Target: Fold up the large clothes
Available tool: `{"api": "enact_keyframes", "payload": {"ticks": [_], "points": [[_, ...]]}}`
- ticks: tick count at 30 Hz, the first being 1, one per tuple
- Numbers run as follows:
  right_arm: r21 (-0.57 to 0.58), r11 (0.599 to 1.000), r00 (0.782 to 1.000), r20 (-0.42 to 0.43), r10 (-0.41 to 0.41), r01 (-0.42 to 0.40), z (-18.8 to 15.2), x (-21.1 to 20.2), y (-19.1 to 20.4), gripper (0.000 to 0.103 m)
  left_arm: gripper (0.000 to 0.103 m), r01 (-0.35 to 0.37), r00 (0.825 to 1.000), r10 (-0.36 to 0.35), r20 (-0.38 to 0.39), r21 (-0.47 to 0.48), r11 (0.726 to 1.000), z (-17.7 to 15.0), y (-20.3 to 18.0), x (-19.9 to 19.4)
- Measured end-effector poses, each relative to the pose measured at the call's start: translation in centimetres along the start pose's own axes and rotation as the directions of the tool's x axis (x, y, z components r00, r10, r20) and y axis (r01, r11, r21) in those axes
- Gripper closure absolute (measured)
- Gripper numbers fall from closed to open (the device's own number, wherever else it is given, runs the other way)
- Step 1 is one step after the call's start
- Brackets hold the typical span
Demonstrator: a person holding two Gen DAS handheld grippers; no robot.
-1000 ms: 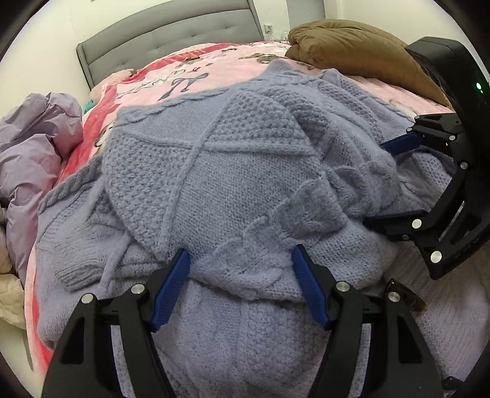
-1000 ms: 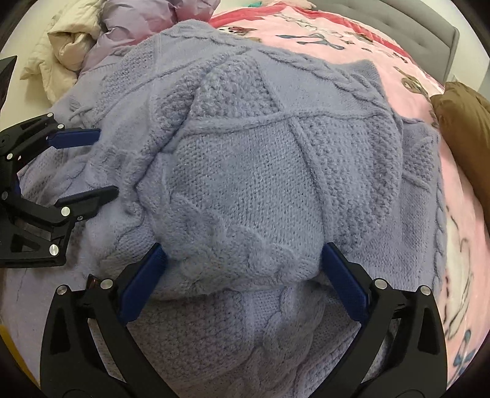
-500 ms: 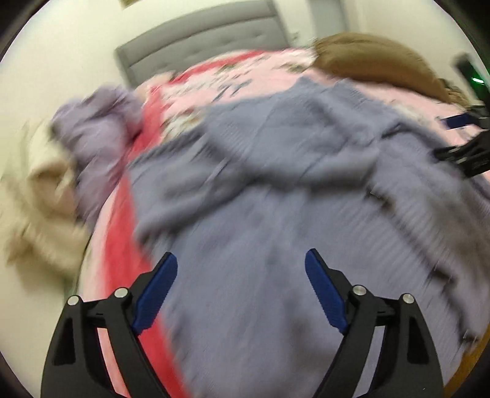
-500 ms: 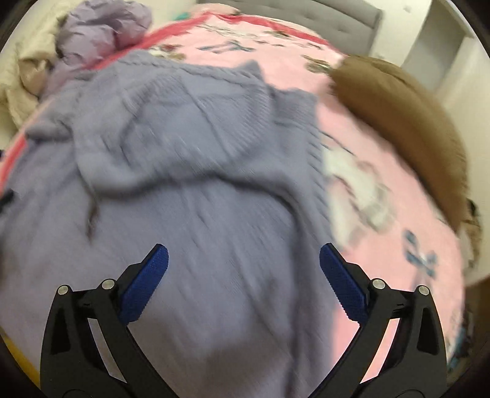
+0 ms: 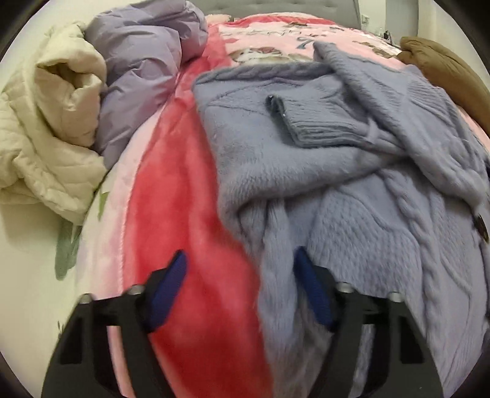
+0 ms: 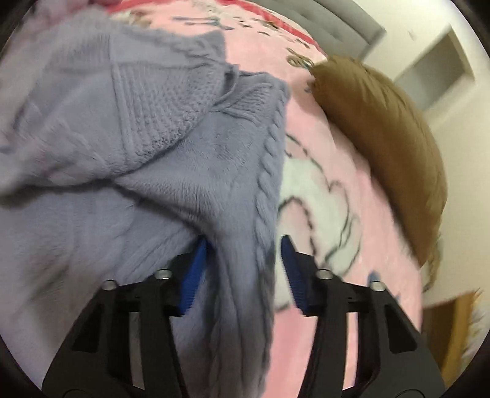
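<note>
Bed: we see a pink and red fleece blanket [image 5: 183, 189] with cartoon prints under both tongs, spreading ahead to a grey padded headboard [image 6: 346, 21]; pale walls beyond.
Cardigan: the lilac cable-knit cardigan [image 5: 352, 171] lies rumpled on the blanket, ahead and to the right of the left tongs, ahead and to the left of the right tongs; a ribbed cuff [image 5: 321, 125] is folded across it and a dark button [image 5: 480, 228] shows at its right edge.
Jackets: a lilac puffer jacket [image 5: 144, 61] and a cream quilted jacket [image 5: 46, 122] are heaped far ahead-left of the left tongs, clear of the cardigan.
Brown pillow: a brown cushion [image 6: 382, 147] lies ahead-right of the right tongs, apart from the knit.
Left tongs: we see the left gripper [image 5: 239, 290] closing, half wide, the cardigan's fuzzy edge and bare blanket between the blue pads; the right pad seems to meet the knit.
Right tongs: the right gripper [image 6: 242, 269] is narrowing around the cardigan's cabled border; a gap still shows at the right pad.
</note>
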State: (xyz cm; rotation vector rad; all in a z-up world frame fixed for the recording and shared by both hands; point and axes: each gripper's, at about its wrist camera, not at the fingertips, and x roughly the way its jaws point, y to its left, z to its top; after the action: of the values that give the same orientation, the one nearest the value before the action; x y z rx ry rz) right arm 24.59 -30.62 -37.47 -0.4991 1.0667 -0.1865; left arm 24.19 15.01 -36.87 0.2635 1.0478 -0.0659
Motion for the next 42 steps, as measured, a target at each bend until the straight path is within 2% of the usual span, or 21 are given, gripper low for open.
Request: {"api": "enact_keyframes", "payload": {"ticks": [1,2,3,5,8,14,17,18,20,22,23,24,28,30,31,33,35,36,37,38,42], "points": [[-0.045,0.999,1.0,0.012,-0.025,0.026,0.3,0.1,0.6,0.066,0.044,-0.007,1.0,0.007,0.013,0.001,1.0,0.2,-0.4,0.0],[-0.074,0.996,0.999,0.021,-0.042,0.043,0.3,0.1,1.2,0.077,0.05,-0.022,1.0,0.021,0.014,0.006,1.0,0.4,-0.7,0.1],[-0.106,0.993,0.998,0.031,-0.047,0.05,0.3,0.2,1.5,0.081,0.059,-0.026,1.0,0.026,0.009,0.009,1.0,0.5,-0.9,0.2],[-0.092,0.995,0.998,0.031,-0.047,0.05,0.1,0.3,0.9,0.086,0.069,-0.01,1.0,0.01,-0.008,0.002,1.0,0.6,-1.4,0.6],[0.021,1.0,0.999,0.032,-0.016,0.015,-0.2,0.2,-1.8,0.087,0.07,-0.038,0.999,0.038,-0.007,-0.036,0.999,0.6,-1.6,0.8],[0.252,0.965,0.997,0.034,0.073,-0.079,-1.3,1.0,-6.0,0.087,0.071,-0.106,0.994,0.105,-0.024,-0.082,0.991,0.5,-1.8,1.2],[0.375,0.915,0.989,0.032,0.146,-0.147,-1.8,2.8,-7.9,0.087,0.071,-0.108,0.993,0.103,-0.053,-0.105,0.989,0.7,-1.5,1.9],[0.426,0.887,0.98,0.002,0.197,-0.179,-2.5,4.4,-8.5,0.086,0.071,-0.104,0.993,0.096,-0.068,-0.116,0.988,0.7,-1.4,2.2],[0.488,0.841,0.963,-0.001,0.268,-0.234,-3.1,5.8,-9.7,0.084,0.07,-0.108,0.992,0.1,-0.078,-0.113,0.988,0.9,-1.4,2.6],[0.472,0.843,0.957,0.001,0.291,-0.257,-3.0,5.4,-9.9,0.078,0.07,-0.125,0.989,0.118,-0.087,-0.087,0.988,1.2,-1.6,2.8],[0.44,0.861,0.959,0.005,0.283,-0.257,-2.9,4.8,-9.7,0.065,0.07,-0.14,0.988,0.136,-0.078,-0.059,0.988,1.3,-2.1,2.5],[0.399,0.88,0.963,0.029,0.27,-0.258,-2.8,3.7,-9.5,0.059,0.069,-0.147,0.988,0.144,-0.062,-0.036,0.989,1.3,-2.4,2.0],[0.328,0.879,0.938,0.096,0.334,-0.346,-3.4,0.0,-9.5,0.055,0.064,-0.141,0.989,0.141,0.035,0.003,0.99,1.0,-3.3,-1.0],[0.286,0.89,0.935,0.119,0.335,-0.355,-3.0,-1.7,-9.5,0.053,0.063,-0.143,0.984,0.143,0.106,-0.013,0.99,1.3,-3.5,-3.0],[0.268,0.892,0.931,0.14,0.338,-0.364,-2.5,-2.5,-9.5,0.047,0.062,-0.139,0.98,0.141,0.138,-0.02,0.99,1.6,-3.6,-3.8],[0.237,0.894,0.92,0.197,0.338,-0.379,-1.1,-4.2,-9.2,0.042,0.052,-0.126,0.971,0.13,0.2,-0.031,0.991,3.0,-4.0,-5.1],[0.219,0.888,0.904,0.241,0.352,-0.404,0.6,-4.7,-8.9,0.045,0.052,-0.08,0.974,0.084,0.211,-0.027,0.996,4.5,-4.6,-5.0],[0.215,0.896,0.913,0.226,0.341,-0.388,1.7,-4.0,-8.5,0.05,0.052,-0.073,0.976,0.076,0.206,-0.025,0.997,5.2,-5.0,-4.6],[0.207,0.902,0.919,0.202,0.339,-0.378,3.0,-2.9,-8.0,0.067,0.052,-0.073,0.977,0.075,0.202,-0.018,0.997,6.1,-5.3,-3.7],[0.203,0.91,0.928,0.171,0.33,-0.362,3.9,-1.7,-7.4,0.074,0.052,-0.068,0.979,0.069,0.194,-0.012,0.998,6.7,-5.7,-3.0],[0.214,0.924,0.948,0.033,0.318,-0.317,5.0,3.8,-6.1,0.076,0.052,-0.051,0.991,0.052,0.125,-0.015,0.999,8.4,-6.3,0.4]]}}
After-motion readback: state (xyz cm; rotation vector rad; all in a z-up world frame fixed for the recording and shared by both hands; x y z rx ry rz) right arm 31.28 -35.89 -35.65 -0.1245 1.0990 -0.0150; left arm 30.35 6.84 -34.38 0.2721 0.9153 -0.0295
